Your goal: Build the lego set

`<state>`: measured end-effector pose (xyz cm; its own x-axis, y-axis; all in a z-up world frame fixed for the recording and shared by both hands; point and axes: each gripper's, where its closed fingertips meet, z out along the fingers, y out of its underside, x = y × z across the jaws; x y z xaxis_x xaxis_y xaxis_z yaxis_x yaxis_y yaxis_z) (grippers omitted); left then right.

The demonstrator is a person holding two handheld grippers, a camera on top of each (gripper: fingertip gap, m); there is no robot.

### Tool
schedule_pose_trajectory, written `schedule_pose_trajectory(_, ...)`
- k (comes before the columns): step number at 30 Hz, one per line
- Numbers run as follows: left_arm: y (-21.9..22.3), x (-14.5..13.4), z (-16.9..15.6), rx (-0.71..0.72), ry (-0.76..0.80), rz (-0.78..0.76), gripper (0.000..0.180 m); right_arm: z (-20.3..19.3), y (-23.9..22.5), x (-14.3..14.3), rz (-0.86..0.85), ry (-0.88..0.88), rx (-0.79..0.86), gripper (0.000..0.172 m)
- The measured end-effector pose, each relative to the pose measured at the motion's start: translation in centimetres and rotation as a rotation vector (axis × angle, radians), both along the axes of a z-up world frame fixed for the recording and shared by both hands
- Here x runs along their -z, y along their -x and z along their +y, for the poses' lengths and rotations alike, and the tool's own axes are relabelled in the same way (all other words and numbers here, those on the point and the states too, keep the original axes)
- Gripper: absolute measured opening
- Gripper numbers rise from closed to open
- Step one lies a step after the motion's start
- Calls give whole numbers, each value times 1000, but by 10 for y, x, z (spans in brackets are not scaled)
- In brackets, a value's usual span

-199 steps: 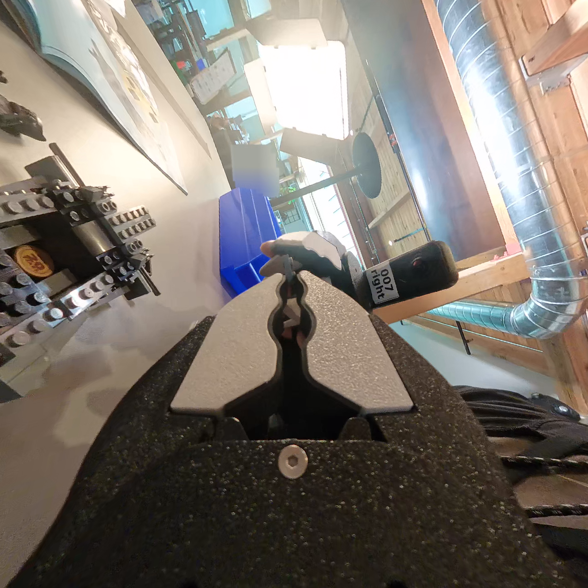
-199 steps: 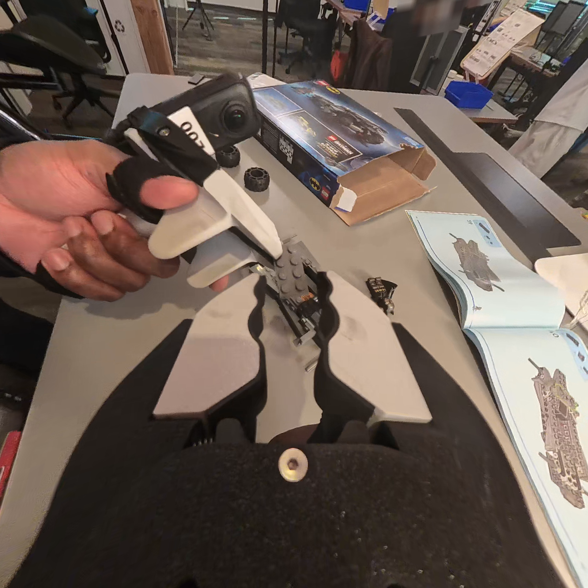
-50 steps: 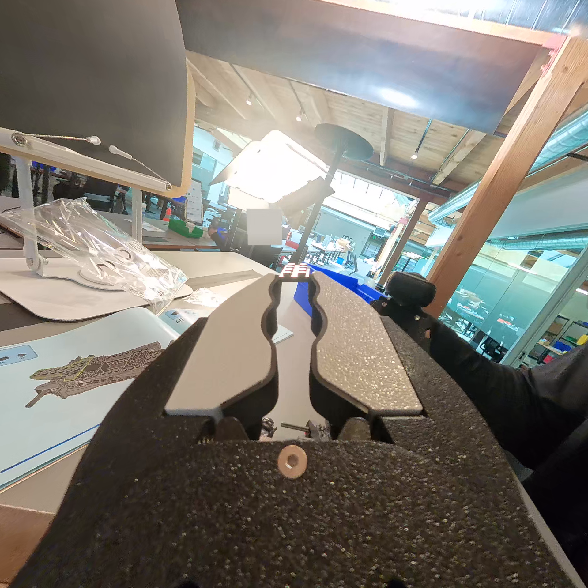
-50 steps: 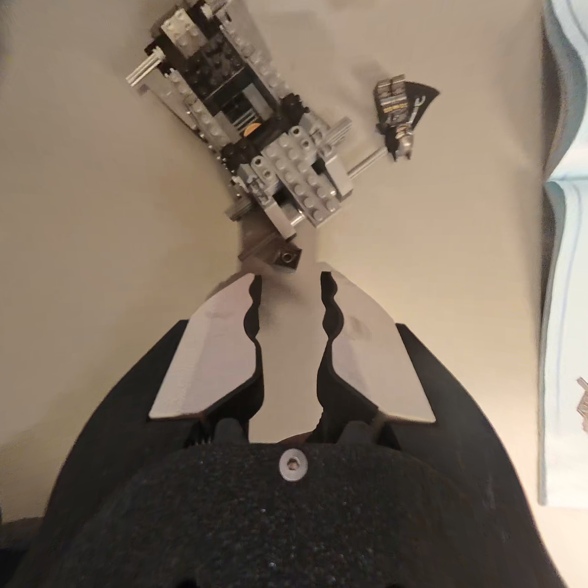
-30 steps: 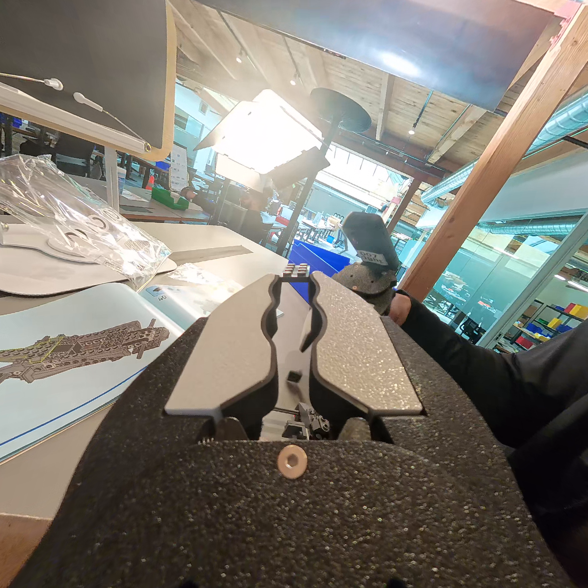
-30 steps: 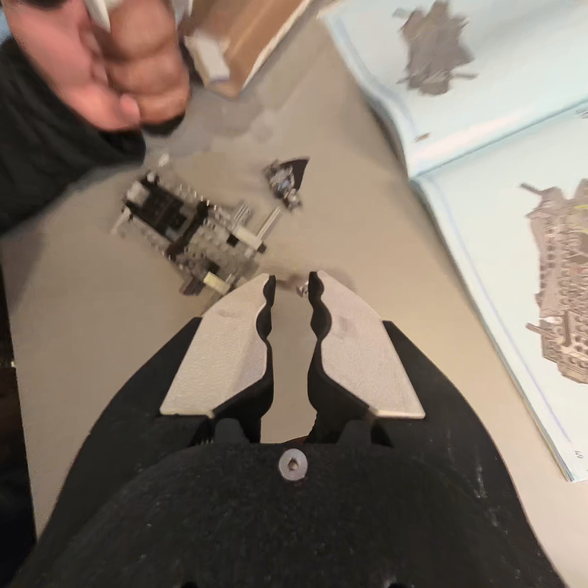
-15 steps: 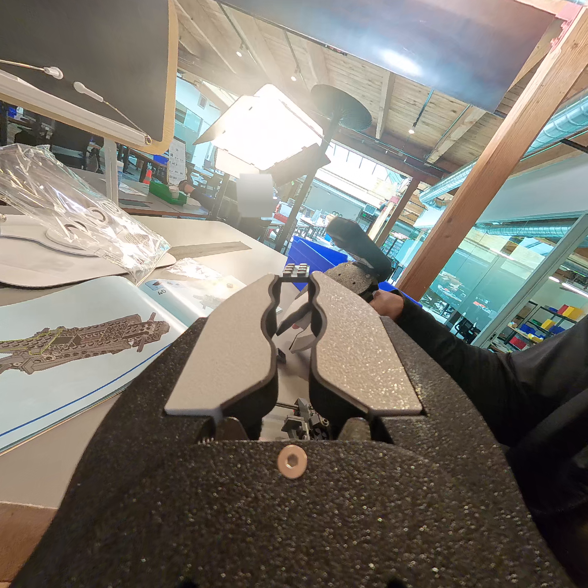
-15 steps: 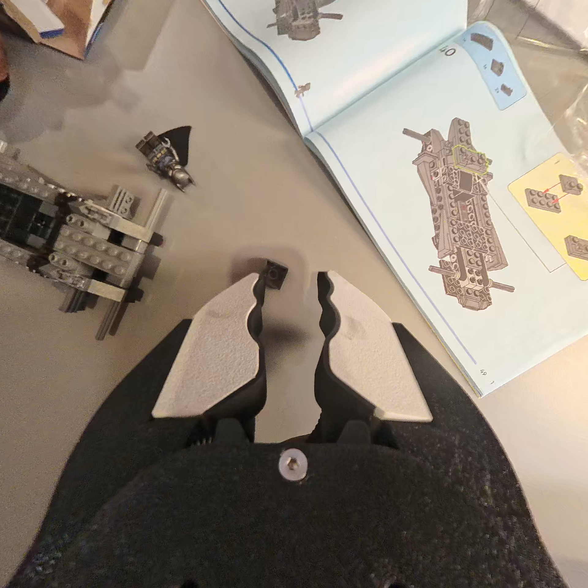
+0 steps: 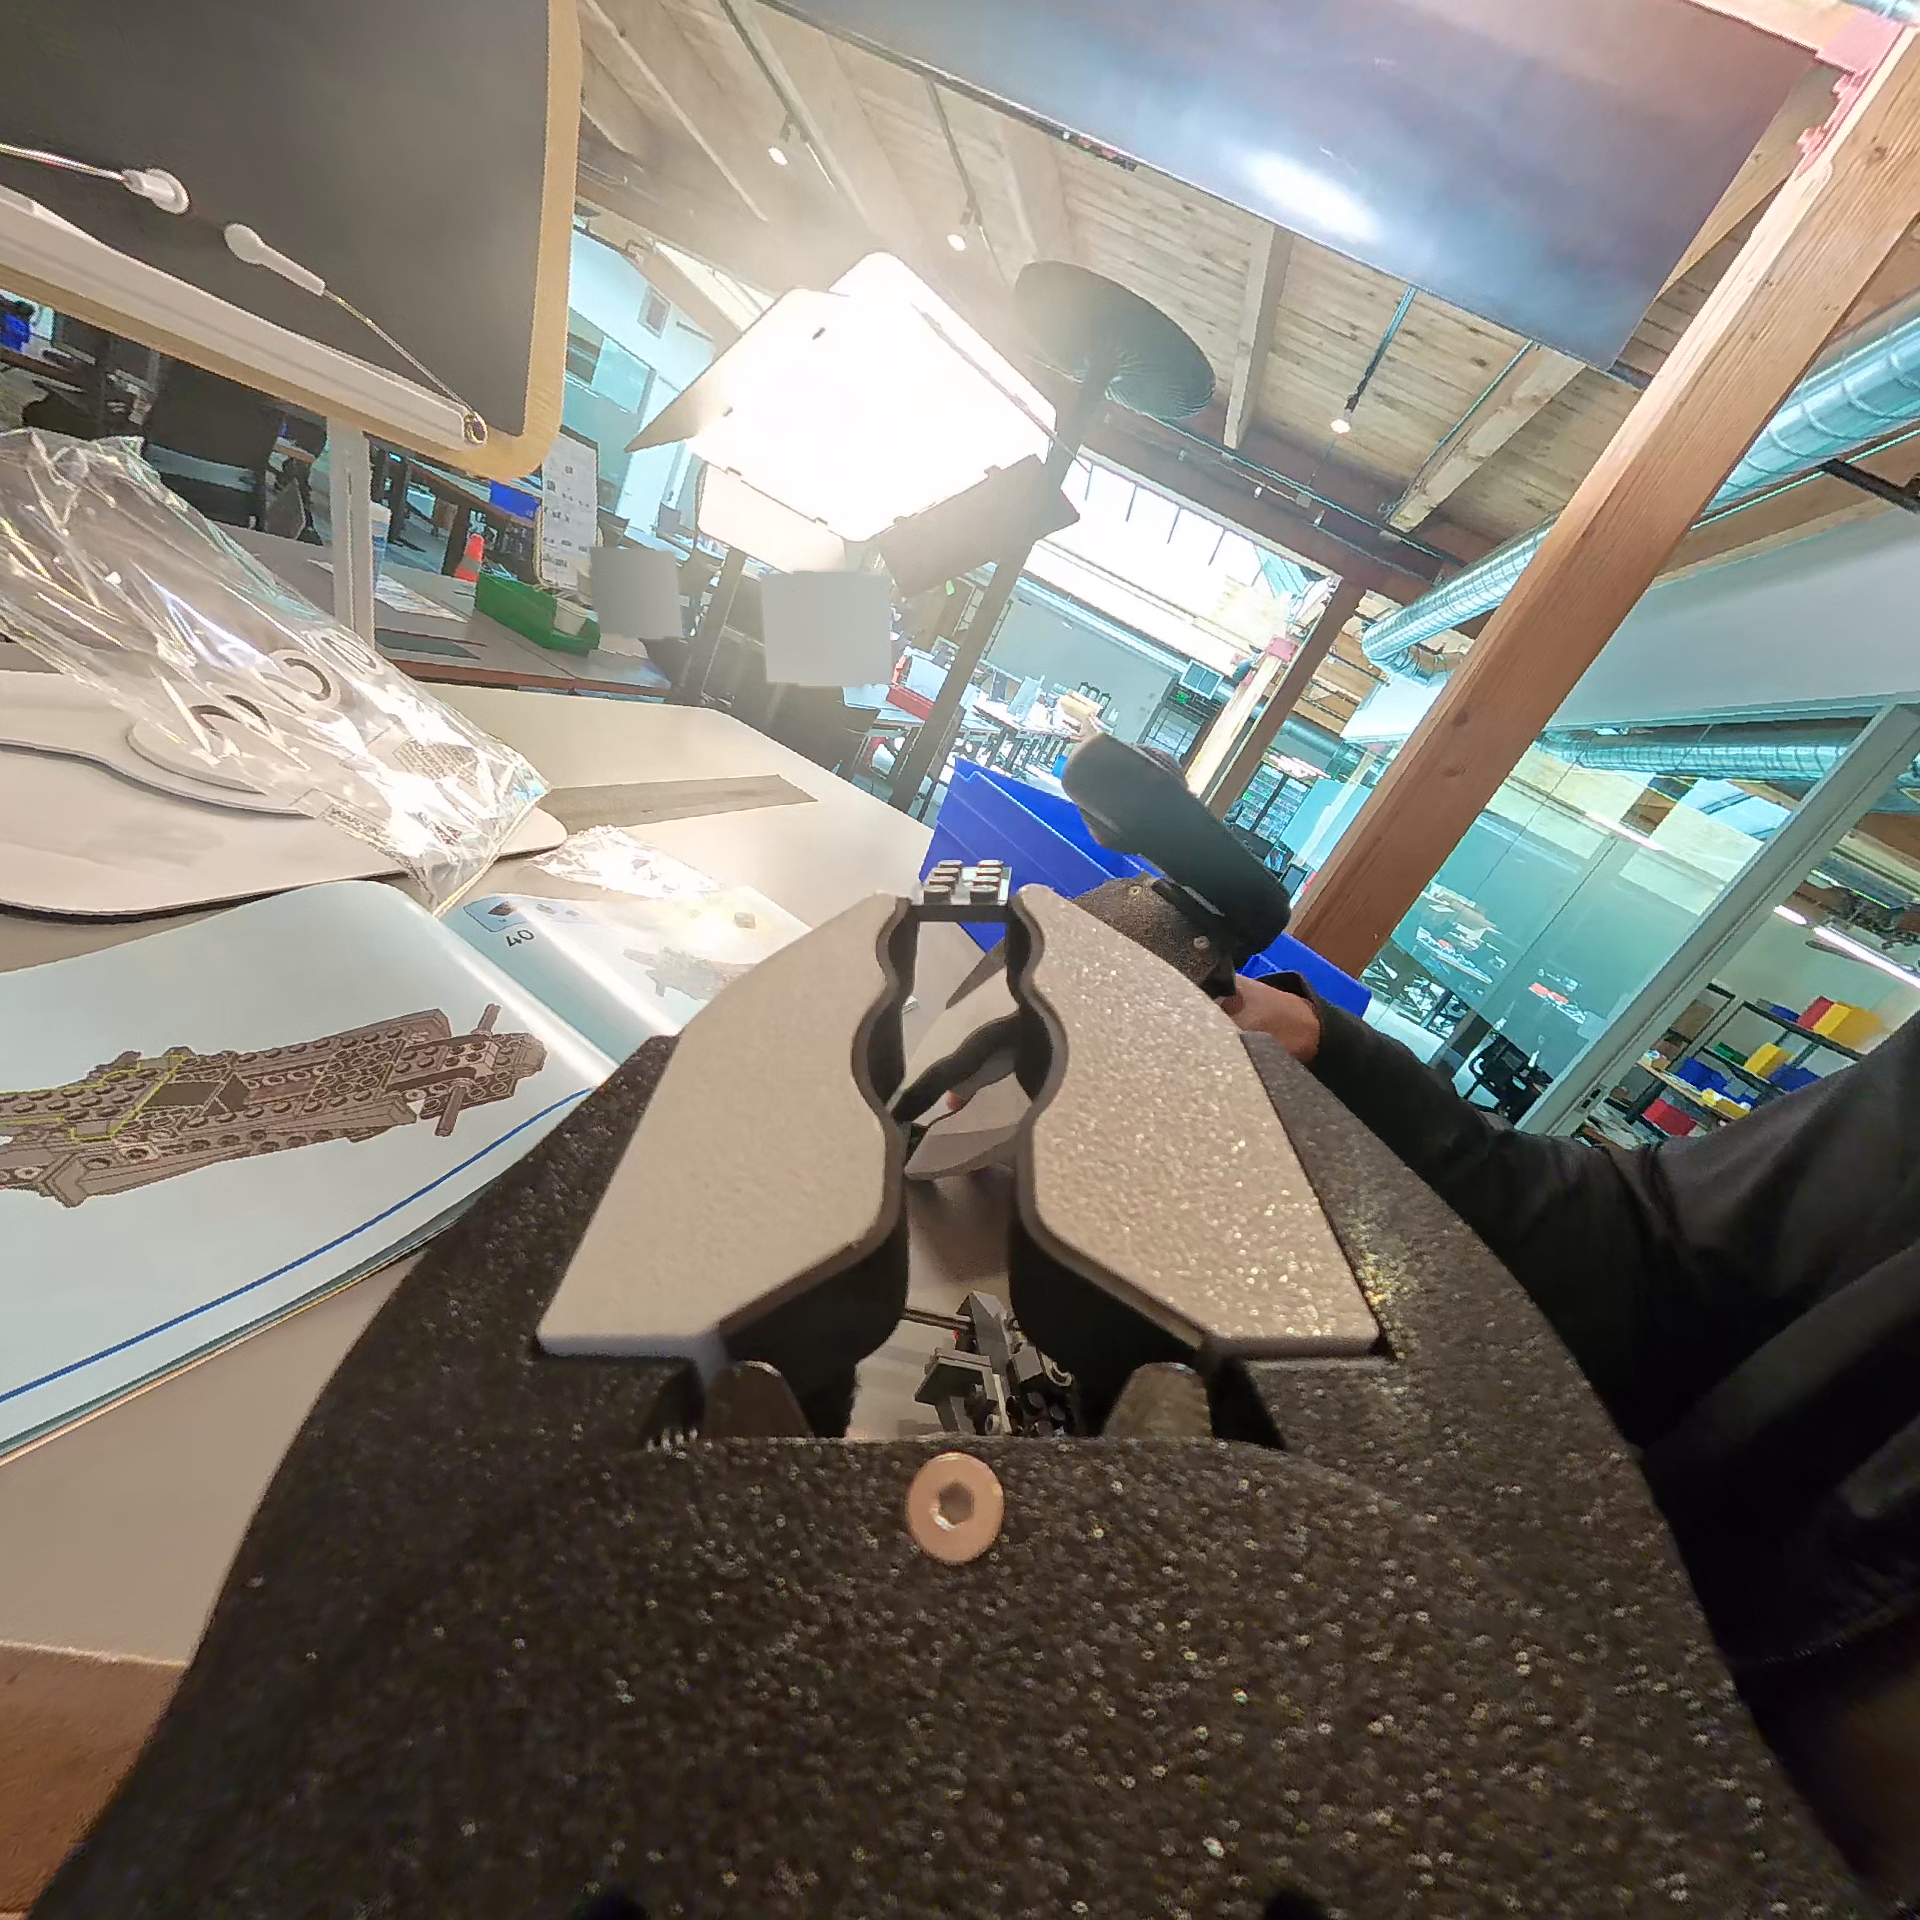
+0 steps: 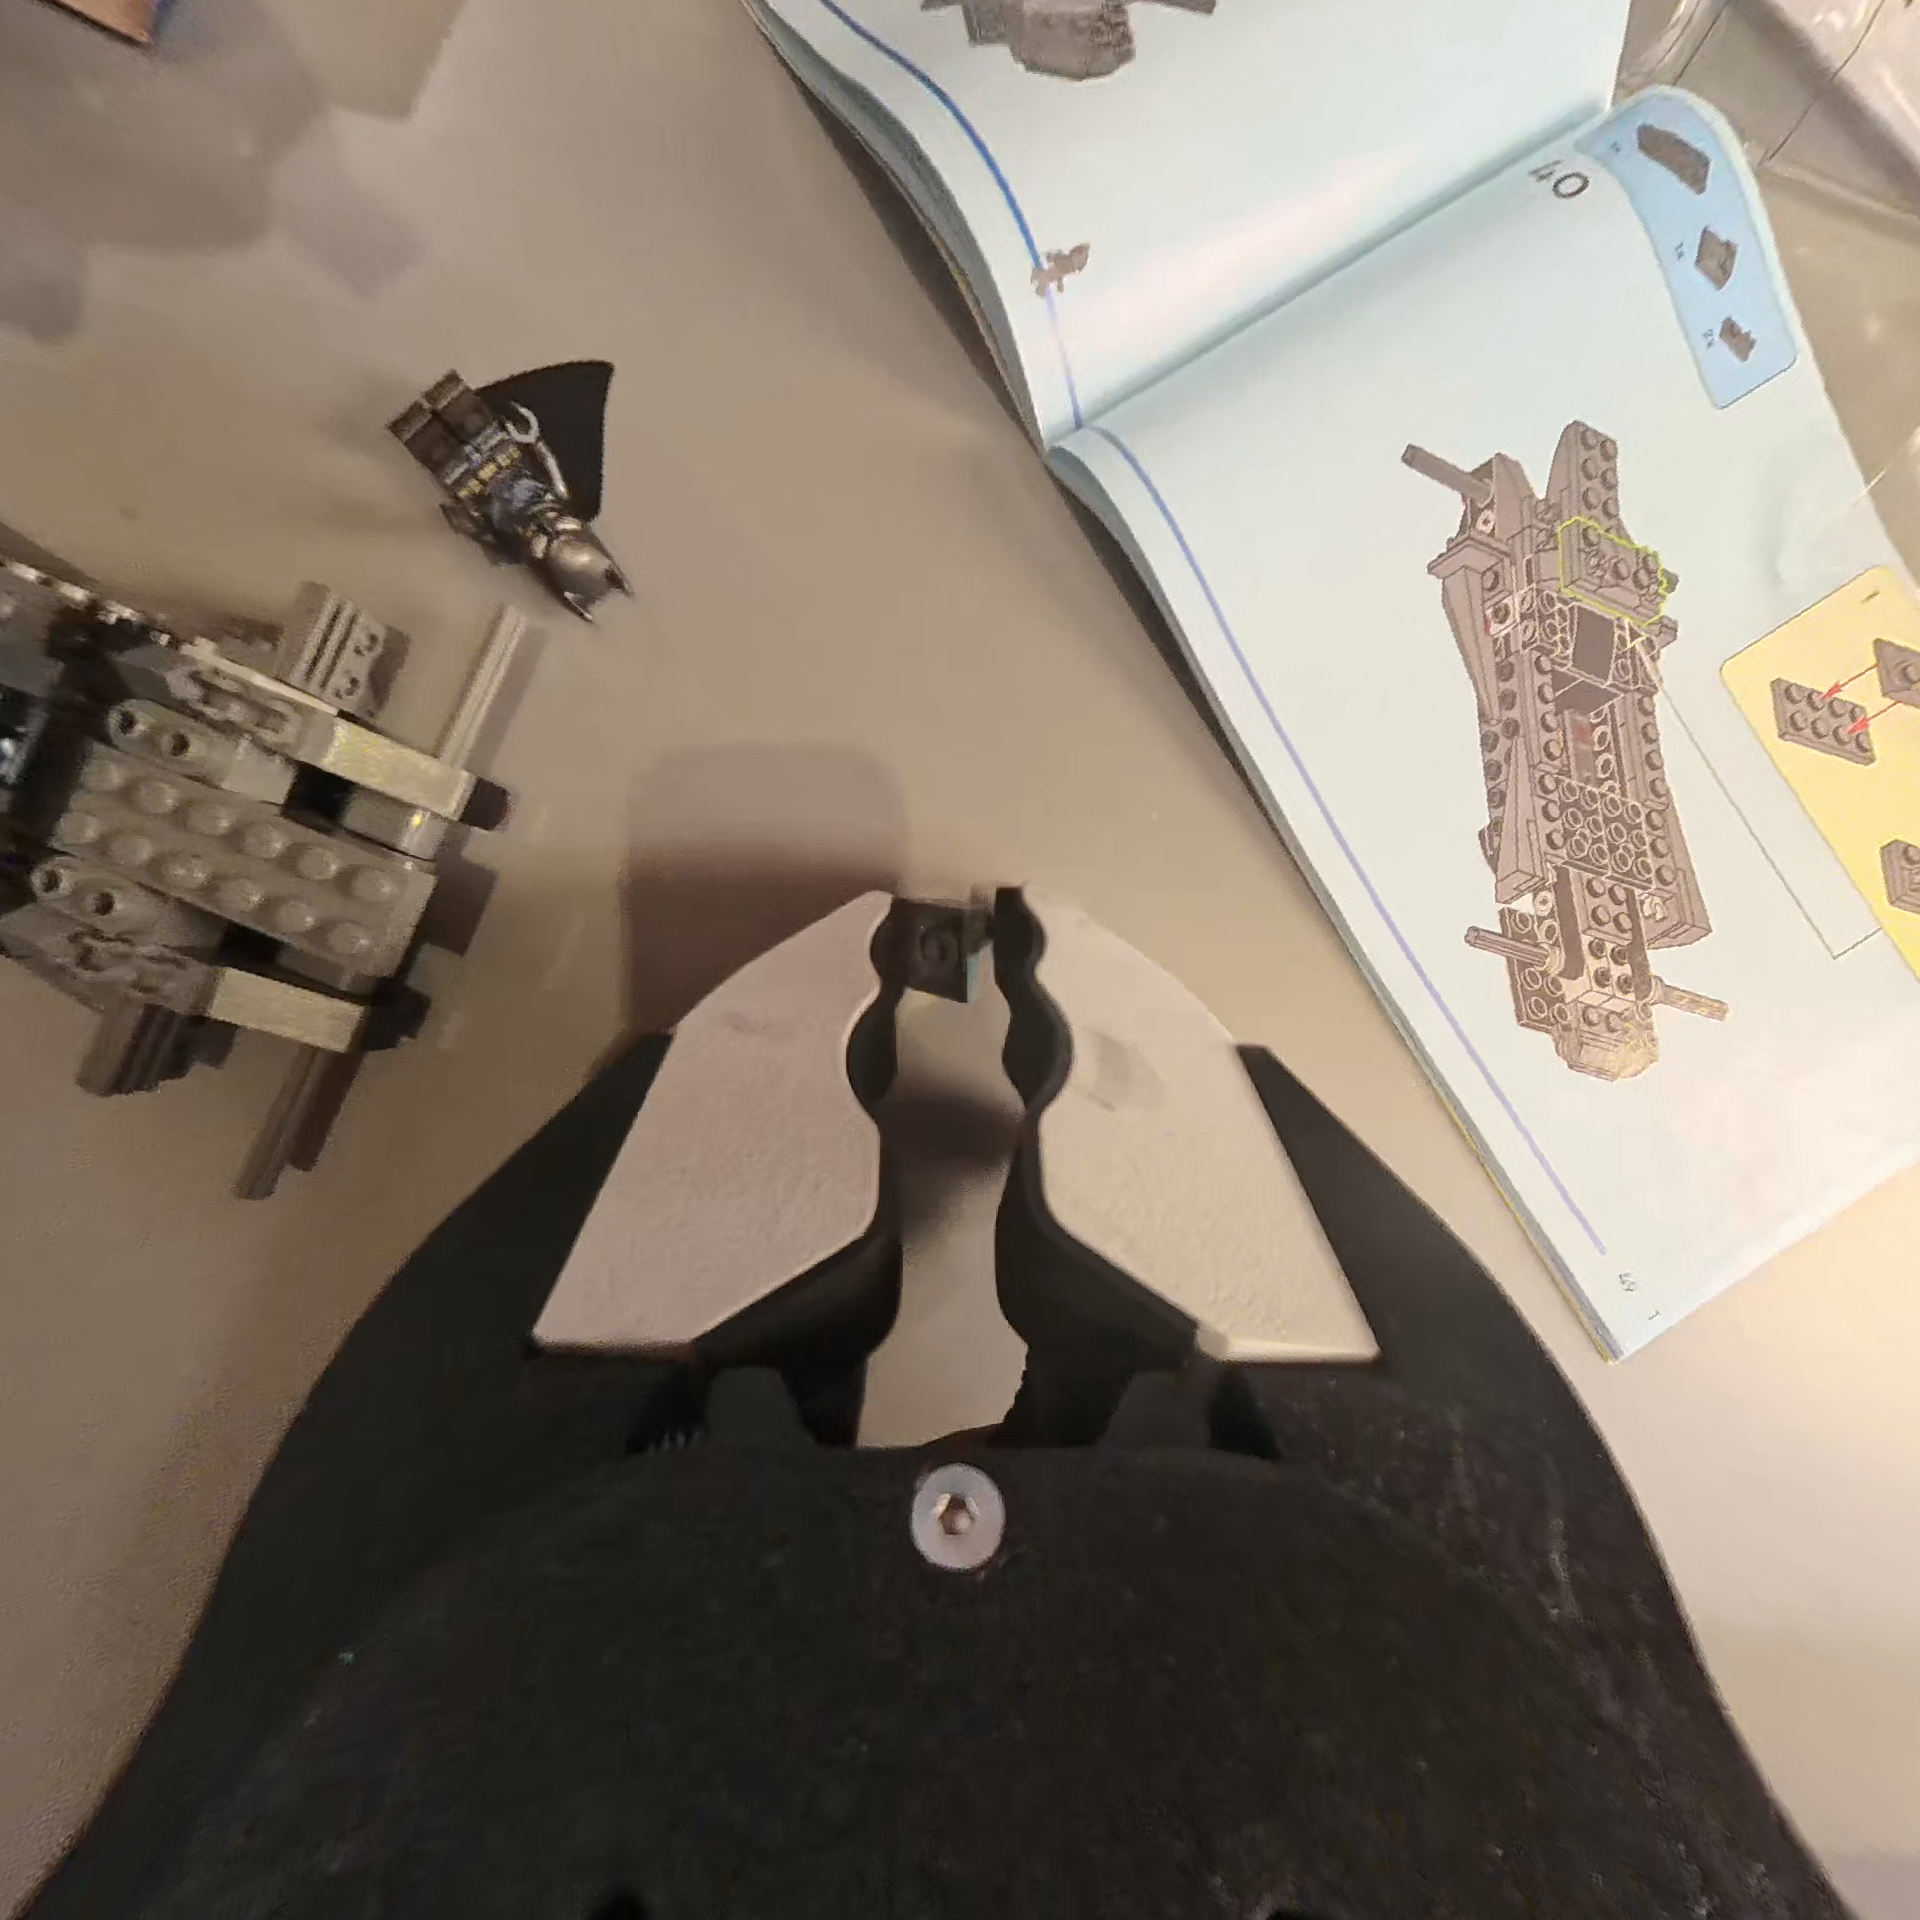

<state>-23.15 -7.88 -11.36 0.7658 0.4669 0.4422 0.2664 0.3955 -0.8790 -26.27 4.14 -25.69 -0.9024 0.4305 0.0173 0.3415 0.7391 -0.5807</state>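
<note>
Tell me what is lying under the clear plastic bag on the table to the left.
Under the clear plastic bag lies a flat white board with curved cut-outs. The open instruction booklet sits nearer. The bag's glare hides anything else beneath.

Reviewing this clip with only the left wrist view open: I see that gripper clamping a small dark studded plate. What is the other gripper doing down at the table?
Observer: The right gripper has its pads against a small dark brick.
Operator: Anything near it?
Observer: A partly built grey model lies to its left on the table.
Operator: Anything else?
Observer: A caped minifigure lies beyond the model.
</note>
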Motion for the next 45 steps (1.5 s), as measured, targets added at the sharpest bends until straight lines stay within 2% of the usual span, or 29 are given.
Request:
schedule_pose_trajectory(2,0,1,0,1,0,-2,16,-9,-4,-11,33,69,-63,16)
schedule_pose_trajectory(4,0,1,0,0,0,-2,16,-22,-6,-40,114,231,-116,16)
schedule_pose_trajectory(7,0,1,-2,-4,3,0,16,-26,-7,-66,196,332,-148,18)
schedule_pose_trajectory(10,1,1,-4,-6,-8,-7,16,-24,-12,-64,197,317,-196,23)
schedule_pose_trajectory(18,2,2,-3,5,-23,-17,16,-15,0,-69,86,406,-107,25)
schedule_pose_trajectory(24,2,1,-3,4,-30,-17,16,-26,-18,-45,64,311,-206,24)
schedule_pose_trajectory(29,1,-1,-5,7,-37,-18,16,-36,-26,-15,153,137,-334,24)
schedule_pose_trajectory(34,2,0,-5,8,-36,-26,16,-56,-44,-8,102,121,-452,26)
schedule_pose_trajectory(45,1,0,-3,15,-34,-28,16,-59,-40,-1,111,71,-410,35)
